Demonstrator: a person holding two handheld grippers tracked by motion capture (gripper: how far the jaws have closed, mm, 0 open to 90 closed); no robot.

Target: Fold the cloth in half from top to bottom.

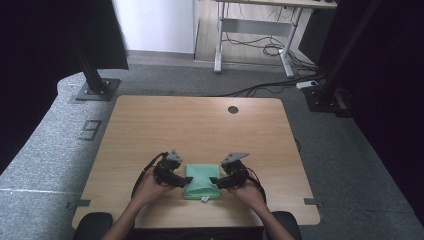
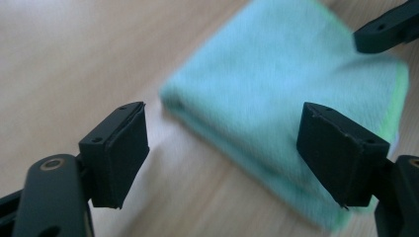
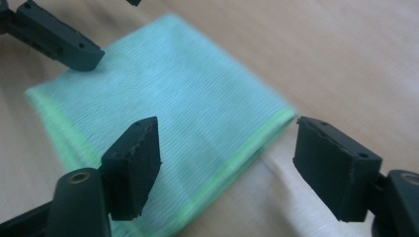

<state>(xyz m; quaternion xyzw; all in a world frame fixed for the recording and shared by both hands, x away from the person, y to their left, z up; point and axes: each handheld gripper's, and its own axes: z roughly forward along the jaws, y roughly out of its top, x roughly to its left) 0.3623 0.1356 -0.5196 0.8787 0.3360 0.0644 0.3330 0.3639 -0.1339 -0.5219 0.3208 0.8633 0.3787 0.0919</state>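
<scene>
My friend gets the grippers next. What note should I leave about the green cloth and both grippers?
Left gripper: open, holding nothing, at the cloth's left edge.
Right gripper: open, holding nothing, at the cloth's right edge.
Green cloth: folded into a flat pad, lying on the wooden table near the person's edge, between the two grippers.
Done: the cloth lies folded.
Left: probably grip an edge to fold it again or move it.

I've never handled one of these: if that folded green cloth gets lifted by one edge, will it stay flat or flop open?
The green cloth would probably flop: it looks like soft, thin fabric folded in layers, so the layers may fall open. It likely weighs little, lying flat on the wooden table. It shouldn't roll or break; pushed, it might bunch up.
</scene>
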